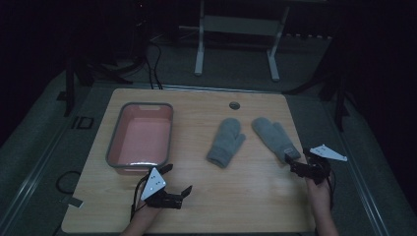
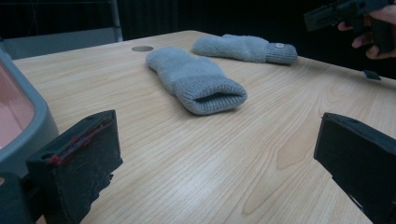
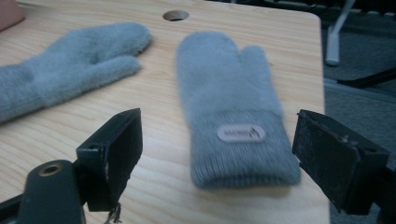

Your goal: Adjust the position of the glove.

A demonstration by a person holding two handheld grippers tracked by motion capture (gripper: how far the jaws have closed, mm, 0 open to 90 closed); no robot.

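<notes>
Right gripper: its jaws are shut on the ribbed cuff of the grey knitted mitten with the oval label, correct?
Not quite. The right gripper is lined up with that grey knitted mitten, but its jaws stand wide open on either side of the ribbed cuff, as the right gripper view shows.

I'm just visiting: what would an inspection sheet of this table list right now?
Surface: wooden table, with a round hole near the far edge.
Job's things: two grey mittens, left mitten and right mitten, lying flat and apart; pink bin, nothing seen inside.
Clutter: nothing seen.
Grippers: left gripper open, by the bin; right gripper open, at the right mitten's cuff.
Cables: black cables on the floor.
Surroundings: dark room, white frame behind.
</notes>
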